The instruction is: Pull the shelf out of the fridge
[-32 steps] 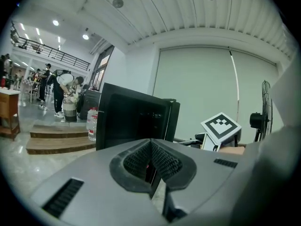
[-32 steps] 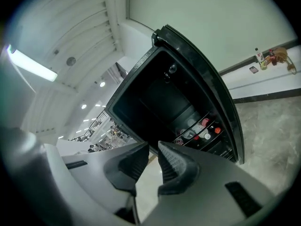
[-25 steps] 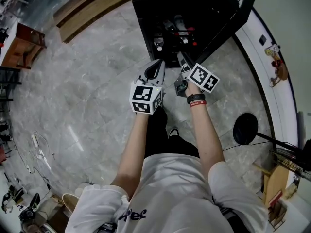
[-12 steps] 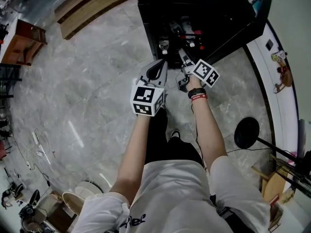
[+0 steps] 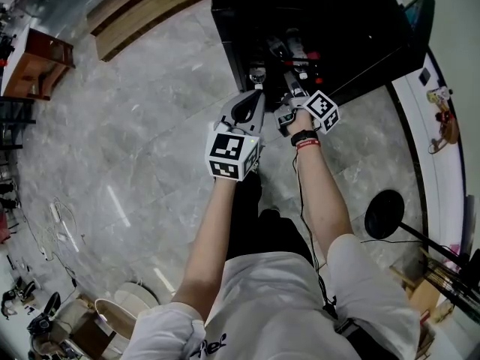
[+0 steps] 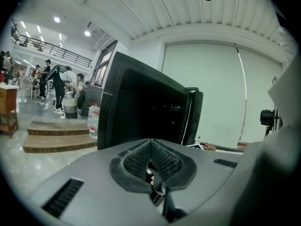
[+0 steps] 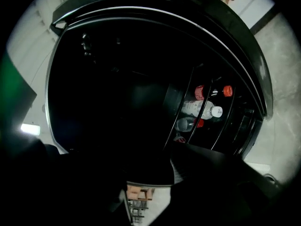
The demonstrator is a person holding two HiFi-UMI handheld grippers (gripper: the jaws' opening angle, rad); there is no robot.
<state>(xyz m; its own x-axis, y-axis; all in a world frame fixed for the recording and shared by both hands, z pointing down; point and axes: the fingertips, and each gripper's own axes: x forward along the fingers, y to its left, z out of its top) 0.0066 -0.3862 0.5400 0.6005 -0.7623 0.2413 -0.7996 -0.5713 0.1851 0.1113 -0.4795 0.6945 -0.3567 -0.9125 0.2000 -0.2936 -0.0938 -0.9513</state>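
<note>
Shelf [image 7: 143, 192] glass lies straight ahead of the right gripper [image 7: 150, 185], low inside the open black fridge [image 5: 330, 21]. Its front edge runs left to right across the dim jaws, which look spread either side of it. The left gripper [image 5: 257, 96], pads pressed together on nothing, hovers just left, outside. Bottles [image 7: 203, 108] sit behind rails at right. Grey marble floor [image 5: 135, 126] gives room to draw back.
</note>
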